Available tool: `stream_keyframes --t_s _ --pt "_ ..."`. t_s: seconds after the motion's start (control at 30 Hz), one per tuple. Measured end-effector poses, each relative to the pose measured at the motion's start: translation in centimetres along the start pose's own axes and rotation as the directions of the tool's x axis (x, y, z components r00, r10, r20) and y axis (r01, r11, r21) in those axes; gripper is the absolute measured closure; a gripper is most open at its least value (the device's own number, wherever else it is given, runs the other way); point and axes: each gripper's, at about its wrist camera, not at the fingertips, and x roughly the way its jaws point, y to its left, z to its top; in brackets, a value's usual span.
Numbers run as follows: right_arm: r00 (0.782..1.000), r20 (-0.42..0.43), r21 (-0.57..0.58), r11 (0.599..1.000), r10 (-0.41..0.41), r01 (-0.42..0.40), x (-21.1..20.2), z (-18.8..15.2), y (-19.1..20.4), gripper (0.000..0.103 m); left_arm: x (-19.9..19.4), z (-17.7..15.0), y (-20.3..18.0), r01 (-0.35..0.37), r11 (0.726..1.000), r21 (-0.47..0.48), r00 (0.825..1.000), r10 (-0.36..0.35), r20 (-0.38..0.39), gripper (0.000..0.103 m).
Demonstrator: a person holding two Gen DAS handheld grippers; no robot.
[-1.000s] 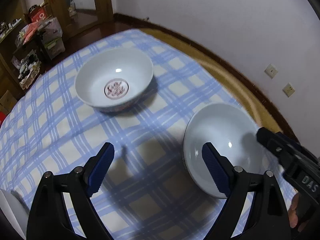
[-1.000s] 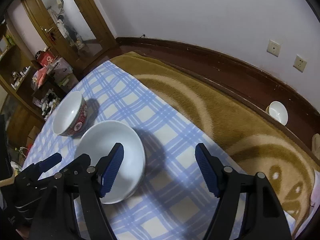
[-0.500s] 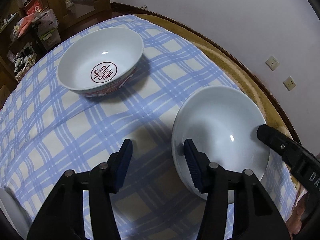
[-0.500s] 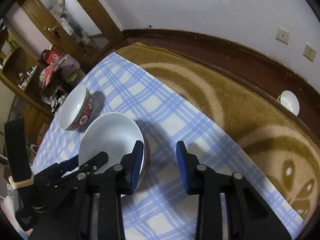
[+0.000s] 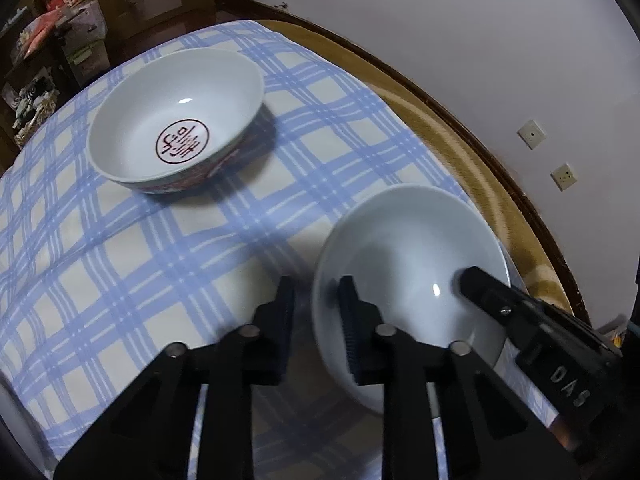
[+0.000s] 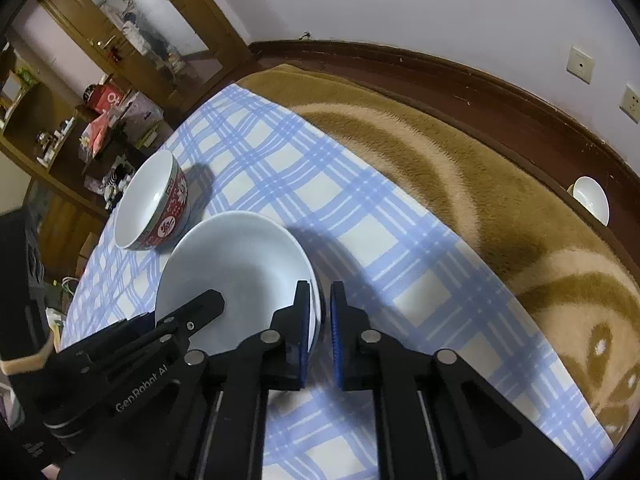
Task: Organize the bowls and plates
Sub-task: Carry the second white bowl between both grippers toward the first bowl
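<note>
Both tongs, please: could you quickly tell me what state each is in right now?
Left tongs: shut on the plain white ceramic plate rim.
Right tongs: shut on the same plate's opposite rim.

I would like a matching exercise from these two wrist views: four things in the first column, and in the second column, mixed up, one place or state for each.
Things:
1. white plate
2. red patterned bowl
3. small white bowl
4. left hand-held gripper

Places or states:
A. alone on the brown blanket near the wall
B. its rim lies between both grippers' fingers, one from each side
C. stands free on the checked cloth, a red emblem inside
D. fingers astride the plate's near-left rim

Pairs: 1-B, 2-C, 3-A, 4-D
</note>
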Motion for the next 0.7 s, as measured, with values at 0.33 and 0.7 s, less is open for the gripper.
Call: stream_keyframes --t_s 0.33,0.7 --pt "0.999 -0.008 -0.006 0.999 -0.052 0.052 -0.1 -0.8 0.9 0.094 -1.0 -0.8 0.0 0.015 0.999 0.039 1.000 -0.014 -0.019 0.091" --pt "1.000 0.021 -0.101 0.995 0.016 -0.014 -2.4 -1.8 5.1 0.094 -5.7 -2.3 3.0 -0.011 1.000 -0.013 0.999 0.012 0.042 0.091"
